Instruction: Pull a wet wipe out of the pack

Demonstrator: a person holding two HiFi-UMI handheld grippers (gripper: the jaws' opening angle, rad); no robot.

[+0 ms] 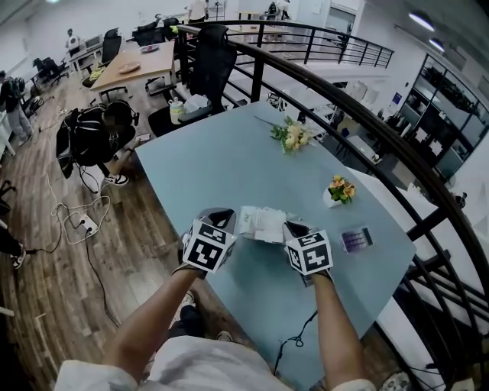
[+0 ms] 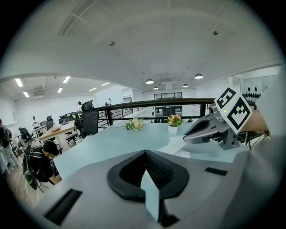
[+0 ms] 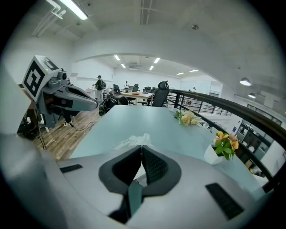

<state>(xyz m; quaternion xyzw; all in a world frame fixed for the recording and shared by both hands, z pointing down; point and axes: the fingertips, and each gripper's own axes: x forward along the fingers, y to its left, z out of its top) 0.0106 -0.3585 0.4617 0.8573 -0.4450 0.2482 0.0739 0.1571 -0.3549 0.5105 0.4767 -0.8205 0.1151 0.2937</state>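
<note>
Open office: wood floor (image 1: pixel 46 305), black railing (image 1: pixel 397 150), desks (image 1: pixel 141 69), chairs (image 1: pixel 210 65), ceiling lights (image 3: pixel 73 8) on

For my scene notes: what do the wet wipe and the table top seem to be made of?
The wet wipe: thin white nonwoven cloth, probably; it looks crumpled and soft. The table top: smooth pale blue board, perhaps laminate; flat, even colour, no grain.

count — grippers (image 1: pixel 226 219) (image 1: pixel 293 228) 2 | wipe pack (image 1: pixel 260 224) 1 | flower bunches (image 1: pixel 292 136) (image 1: pixel 341 188) 2 | purple packet (image 1: pixel 356 239) 1
</note>
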